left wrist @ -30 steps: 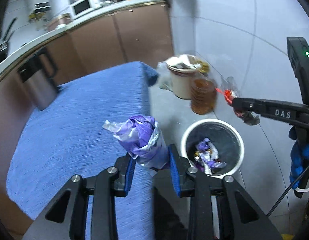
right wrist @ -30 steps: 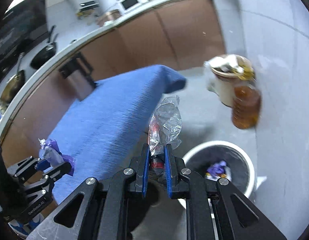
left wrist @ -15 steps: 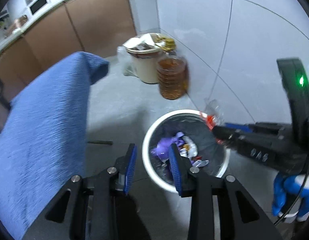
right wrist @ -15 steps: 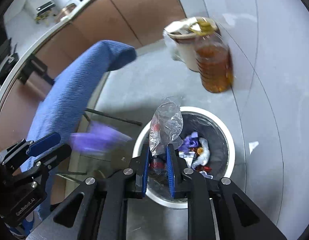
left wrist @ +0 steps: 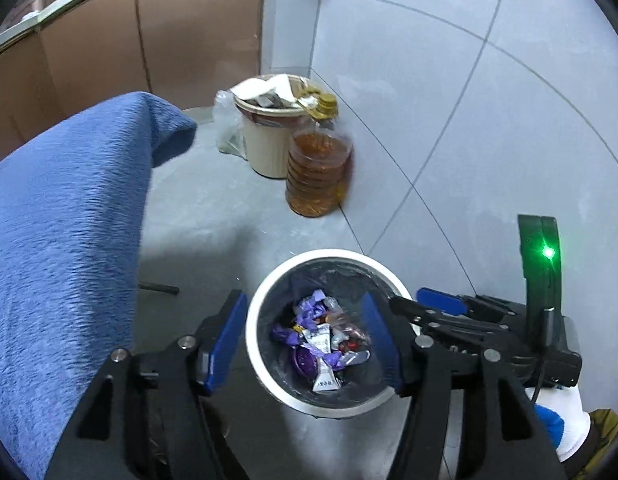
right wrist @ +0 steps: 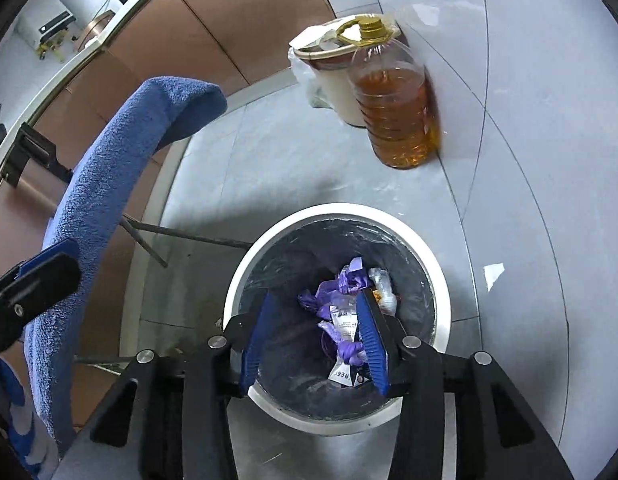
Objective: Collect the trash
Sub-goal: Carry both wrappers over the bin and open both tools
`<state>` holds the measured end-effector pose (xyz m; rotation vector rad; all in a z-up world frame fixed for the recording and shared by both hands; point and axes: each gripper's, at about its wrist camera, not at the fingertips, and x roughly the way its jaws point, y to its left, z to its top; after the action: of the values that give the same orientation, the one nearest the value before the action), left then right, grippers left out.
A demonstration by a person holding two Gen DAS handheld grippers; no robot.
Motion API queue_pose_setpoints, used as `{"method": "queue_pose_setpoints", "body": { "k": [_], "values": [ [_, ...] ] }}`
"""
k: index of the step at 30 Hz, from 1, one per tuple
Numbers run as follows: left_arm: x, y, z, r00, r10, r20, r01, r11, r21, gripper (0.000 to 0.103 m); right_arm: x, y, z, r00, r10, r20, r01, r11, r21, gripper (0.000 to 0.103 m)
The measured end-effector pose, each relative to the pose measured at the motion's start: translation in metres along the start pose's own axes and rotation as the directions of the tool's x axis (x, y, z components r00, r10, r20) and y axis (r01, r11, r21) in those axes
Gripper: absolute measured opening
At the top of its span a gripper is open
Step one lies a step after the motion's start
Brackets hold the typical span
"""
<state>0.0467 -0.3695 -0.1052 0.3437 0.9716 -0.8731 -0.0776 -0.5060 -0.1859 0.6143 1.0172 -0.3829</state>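
Observation:
A white round bin [left wrist: 269, 292] with a black liner stands on the grey floor; it also shows in the right wrist view [right wrist: 443, 280]. Inside lie purple wrappers [left wrist: 309, 308], white packets and clear plastic; the same purple wrappers [right wrist: 349, 280] show in the right wrist view. My left gripper [left wrist: 305, 340] is open and empty, right above the bin. My right gripper [right wrist: 315, 338] is open and empty over the bin mouth; it also shows at the right of the left wrist view [left wrist: 425, 304].
A table under a blue cloth [left wrist: 61, 220] stands left of the bin. A beige full bin [left wrist: 269, 148] and a bottle of amber oil [left wrist: 319, 176] stand against the tiled wall. A white paper scrap [right wrist: 493, 273] lies on the floor.
My left gripper swung from the table to the bin and dropped the purple wrapper in. My right gripper opened and the clear plastic wrapper fell into the bin.

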Motion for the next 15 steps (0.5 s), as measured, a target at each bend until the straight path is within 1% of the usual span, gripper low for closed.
{"method": "queue_pose_setpoints", "body": {
  "k": [4, 8, 11, 14, 15],
  "values": [
    [-0.021, 0.013, -0.004, 0.999, 0.026, 0.038, -0.025, 0.999, -0.039, 0.059, -0.015, 0.006, 0.001, 1.000, 0.008, 0.030, -0.008, 1.000, 0.002, 0.047],
    [-0.050, 0.028, -0.014, 0.992, 0.084, 0.089, -0.077, 0.994, -0.080, 0.060, -0.034, 0.017, 0.004, 0.998, 0.015, 0.065, -0.014, 1.000, -0.016, 0.049],
    [-0.074, 0.039, -0.023, 0.980, 0.148, 0.132, -0.134, 0.985, -0.113, 0.062, -0.050, 0.033, 0.005, 0.995, 0.024, 0.092, -0.020, 0.999, -0.039, 0.052],
    [-0.102, 0.055, -0.035, 0.962, 0.212, 0.174, -0.185, 0.970, -0.160, 0.062, -0.066, 0.055, 0.005, 0.992, 0.037, 0.119, -0.028, 0.997, -0.077, 0.055],
    [-0.114, 0.061, -0.040, 0.951, 0.243, 0.191, -0.209, 0.961, -0.181, 0.062, -0.071, 0.064, 0.005, 0.991, 0.042, 0.126, -0.031, 0.995, -0.093, 0.055]
  ]
}}
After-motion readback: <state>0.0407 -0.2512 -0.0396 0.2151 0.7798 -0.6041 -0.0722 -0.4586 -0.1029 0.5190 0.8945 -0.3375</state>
